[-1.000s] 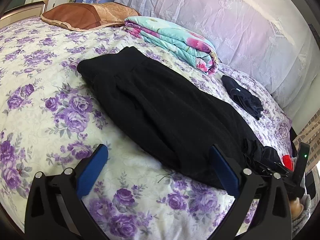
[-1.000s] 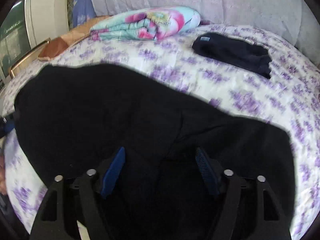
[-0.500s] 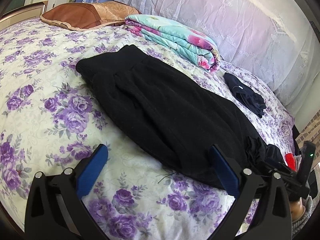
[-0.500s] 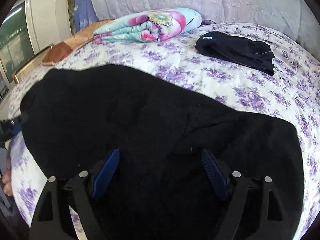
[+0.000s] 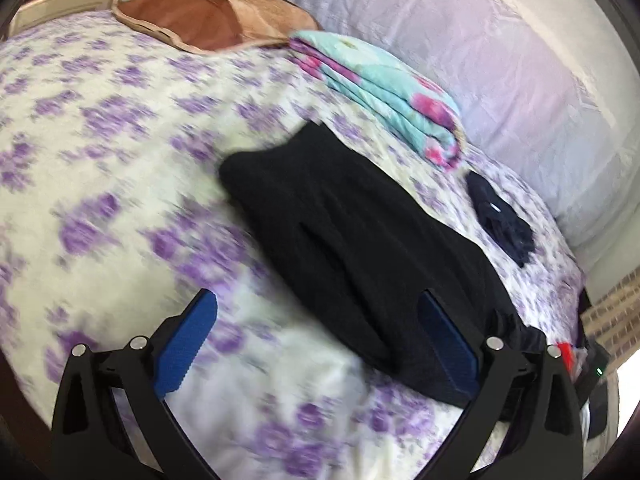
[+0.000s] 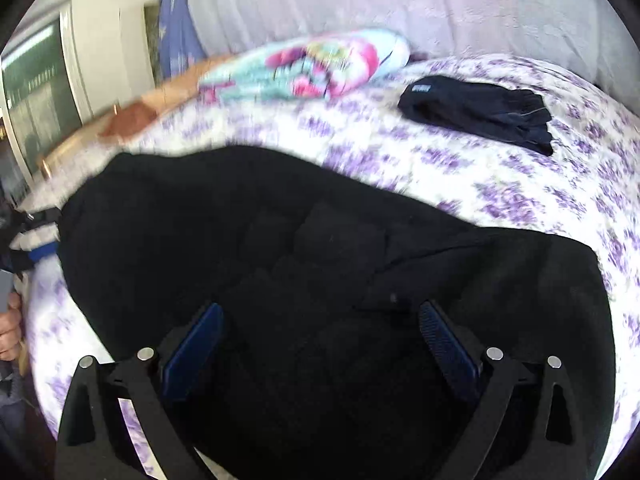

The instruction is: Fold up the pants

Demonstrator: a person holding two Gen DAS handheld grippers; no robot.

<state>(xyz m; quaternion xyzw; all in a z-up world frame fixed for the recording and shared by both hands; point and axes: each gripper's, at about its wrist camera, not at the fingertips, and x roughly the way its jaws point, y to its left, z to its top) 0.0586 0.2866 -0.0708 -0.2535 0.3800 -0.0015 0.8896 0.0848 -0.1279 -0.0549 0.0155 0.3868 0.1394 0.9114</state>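
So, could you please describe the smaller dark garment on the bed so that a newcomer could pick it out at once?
Start at the bed with the purple-flowered sheet. Beyond the large black pants spread across the near side, towards the pale quilted backrest, lies a small folded navy garment. Unlike the pants, it is compact and bears a little pale label at one end; the turquoise-and-pink folded blanket lies nearby.

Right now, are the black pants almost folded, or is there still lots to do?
Partly done, it seems. The black pants lie as one long narrow strip on the flowery bedspread, so the legs look laid together already. Nothing is gripped: the left hand-held gripper hangs open by one end, and the right hand-held gripper is opening above the cloth. Still left: folding the strip shorter, like the small dark bundle nearby.
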